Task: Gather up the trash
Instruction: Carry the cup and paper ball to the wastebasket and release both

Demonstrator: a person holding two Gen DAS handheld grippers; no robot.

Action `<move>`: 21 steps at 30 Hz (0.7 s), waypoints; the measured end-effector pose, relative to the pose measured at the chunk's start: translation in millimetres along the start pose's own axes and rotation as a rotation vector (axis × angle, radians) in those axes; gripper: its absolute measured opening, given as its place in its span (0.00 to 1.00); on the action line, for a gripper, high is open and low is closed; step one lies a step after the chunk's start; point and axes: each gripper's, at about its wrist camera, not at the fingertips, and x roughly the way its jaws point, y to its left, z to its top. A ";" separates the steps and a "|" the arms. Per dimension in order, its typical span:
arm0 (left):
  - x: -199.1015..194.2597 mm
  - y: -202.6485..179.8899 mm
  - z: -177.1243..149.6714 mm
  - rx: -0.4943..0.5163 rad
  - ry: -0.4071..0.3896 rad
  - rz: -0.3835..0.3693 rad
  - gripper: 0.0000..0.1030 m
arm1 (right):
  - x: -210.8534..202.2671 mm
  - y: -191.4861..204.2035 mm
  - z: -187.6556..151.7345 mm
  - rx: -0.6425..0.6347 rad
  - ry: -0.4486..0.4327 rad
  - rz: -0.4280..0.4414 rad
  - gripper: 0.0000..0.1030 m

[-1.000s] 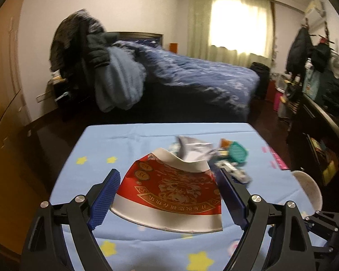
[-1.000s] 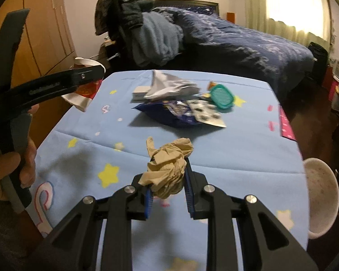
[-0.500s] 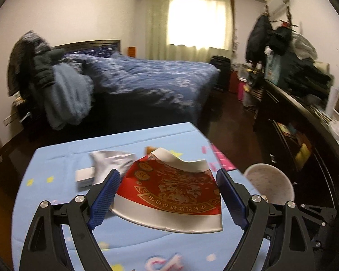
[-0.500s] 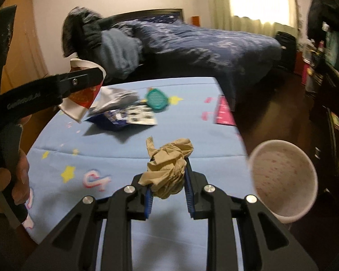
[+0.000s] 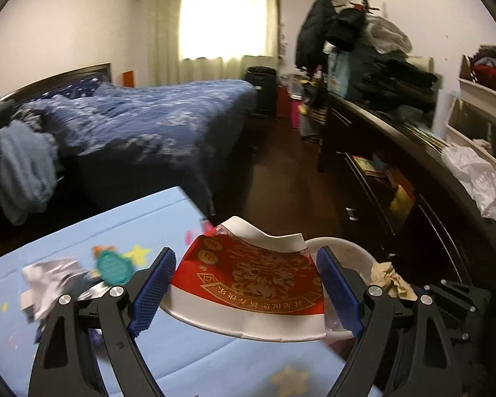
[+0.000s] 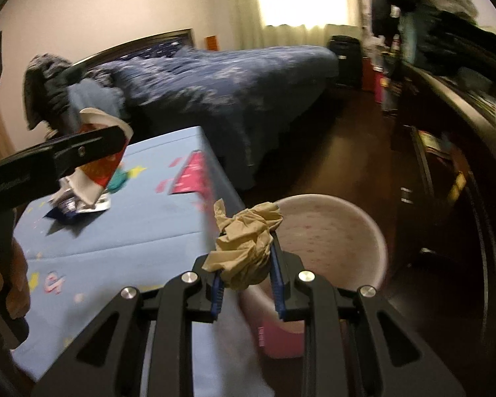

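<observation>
Right gripper (image 6: 248, 284) clenched on paper wad (image 6: 244, 244) beside bin (image 6: 377, 231) rim; left gripper (image 5: 248, 292) clamping red cup (image 5: 251, 281) just short of it. Early release risks both dropping outside.

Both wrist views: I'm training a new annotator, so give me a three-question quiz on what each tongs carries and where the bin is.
1. True or false: the right tongs grip a crumpled brown paper wad.
2. What do the left tongs hold? A) red and white paper cup B) green lid C) pill blister
3. Fill in: the pink waste bin stands on the floor beside the ____.

Key: 1 true; 2 A; 3 table
</observation>
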 end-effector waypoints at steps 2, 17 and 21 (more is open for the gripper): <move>8.8 -11.1 4.4 0.014 0.001 -0.020 0.84 | 2.9 -13.9 0.5 0.020 0.000 -0.015 0.24; 100.0 -73.5 21.4 0.041 0.138 -0.108 0.85 | 71.9 -60.6 -7.4 0.047 0.077 -0.092 0.30; 110.1 -72.1 24.1 0.002 0.159 -0.130 0.92 | 76.6 -63.9 -8.1 0.056 0.059 -0.086 0.44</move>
